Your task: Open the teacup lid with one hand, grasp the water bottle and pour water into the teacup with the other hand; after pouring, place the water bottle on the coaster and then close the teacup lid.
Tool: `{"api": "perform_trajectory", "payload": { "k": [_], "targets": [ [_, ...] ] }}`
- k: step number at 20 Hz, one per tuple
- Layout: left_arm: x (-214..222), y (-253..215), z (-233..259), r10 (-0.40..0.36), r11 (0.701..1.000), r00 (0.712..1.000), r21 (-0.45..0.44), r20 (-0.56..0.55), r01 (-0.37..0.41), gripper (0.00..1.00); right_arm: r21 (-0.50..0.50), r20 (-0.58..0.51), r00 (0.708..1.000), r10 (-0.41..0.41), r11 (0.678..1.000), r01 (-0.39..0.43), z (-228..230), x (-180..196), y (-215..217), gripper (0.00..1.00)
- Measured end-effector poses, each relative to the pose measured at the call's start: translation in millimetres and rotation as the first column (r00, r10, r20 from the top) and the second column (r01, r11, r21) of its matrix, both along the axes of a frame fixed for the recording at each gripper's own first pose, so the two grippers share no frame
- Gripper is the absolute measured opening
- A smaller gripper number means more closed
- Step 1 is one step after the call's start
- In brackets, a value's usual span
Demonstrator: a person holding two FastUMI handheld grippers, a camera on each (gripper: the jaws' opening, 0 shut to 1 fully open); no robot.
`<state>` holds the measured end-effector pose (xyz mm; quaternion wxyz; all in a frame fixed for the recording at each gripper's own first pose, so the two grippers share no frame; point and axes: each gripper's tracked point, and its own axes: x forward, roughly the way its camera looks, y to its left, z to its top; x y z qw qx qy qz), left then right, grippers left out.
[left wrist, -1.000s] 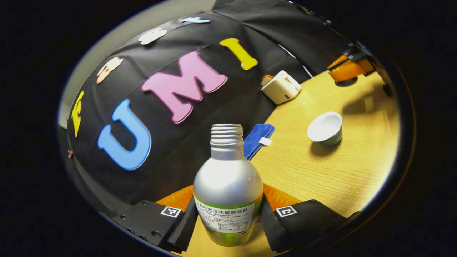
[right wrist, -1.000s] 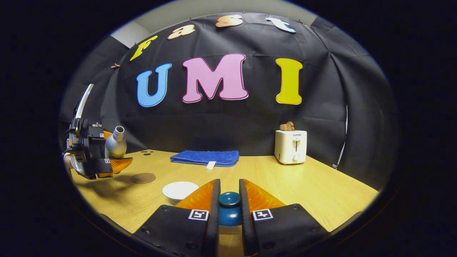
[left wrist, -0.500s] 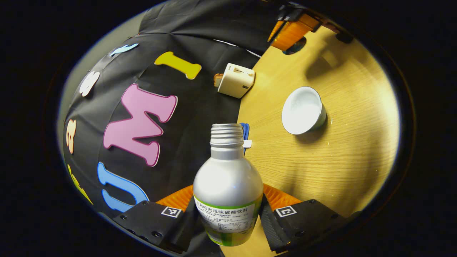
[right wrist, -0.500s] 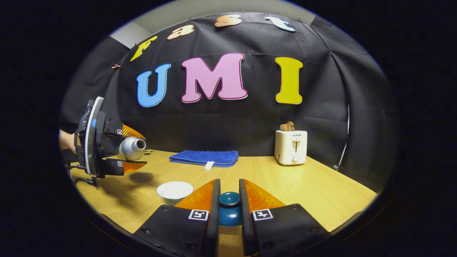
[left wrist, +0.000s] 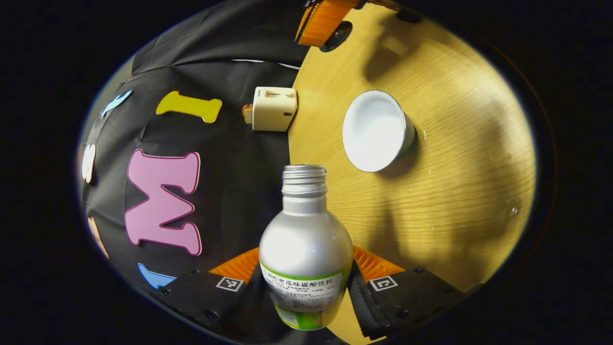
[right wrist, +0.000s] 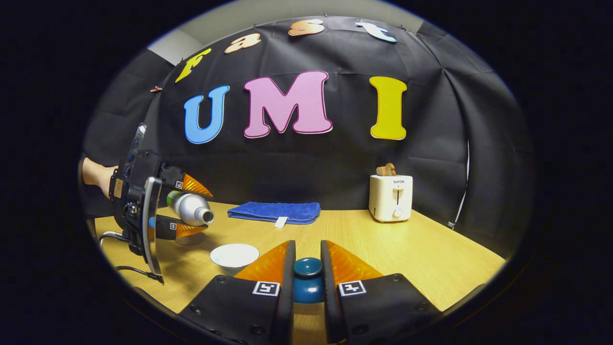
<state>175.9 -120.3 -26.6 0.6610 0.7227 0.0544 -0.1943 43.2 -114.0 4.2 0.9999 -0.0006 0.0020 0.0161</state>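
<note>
My left gripper (left wrist: 306, 282) is shut on a silver water bottle (left wrist: 305, 249) with a green label and an uncapped threaded neck. In the right gripper view the water bottle (right wrist: 191, 209) lies tipped past level, its mouth aimed down toward the white teacup (right wrist: 234, 255), with the left gripper (right wrist: 194, 205) around it. The teacup (left wrist: 376, 130) stands open on the wooden table (left wrist: 455, 191), ahead of the bottle's mouth. My right gripper (right wrist: 307, 273) is shut on the knob of the dark blue teacup lid (right wrist: 307, 278), held off to the cup's right. The coaster is mostly hidden behind the left gripper.
A folded blue cloth (right wrist: 275, 212) lies at the back of the table (right wrist: 431, 254). A white toaster (right wrist: 390, 197) with bread in it stands at the back right, and the toaster (left wrist: 273, 109) sits by the wall. A hand (right wrist: 98, 175) holds the left gripper.
The left gripper has rolled the bottle from slightly tilted to past level and carried it toward the teacup. The right gripper with the lid has stayed still.
</note>
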Motion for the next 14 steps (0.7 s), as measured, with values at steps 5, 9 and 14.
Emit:
{"api": "perform_trajectory", "payload": {
  "k": [5,9,14],
  "targets": [
    [3,-6,-2,-0.028,0.996,1.000,0.087,-0.007,0.028,0.80,0.000,0.000,1.000,-0.001,1.000,0.001,-1,0,0,0.30],
    [7,-19,1,-0.066,0.985,0.998,0.161,0.001,0.065,0.80,0.000,0.001,1.000,-0.001,1.000,0.001,-1,0,0,0.30],
    [10,-25,0,-0.091,0.966,0.996,0.242,-0.008,0.090,0.80,0.000,0.001,1.000,-0.001,1.000,0.001,-1,-1,1,0.30]
  ]
}}
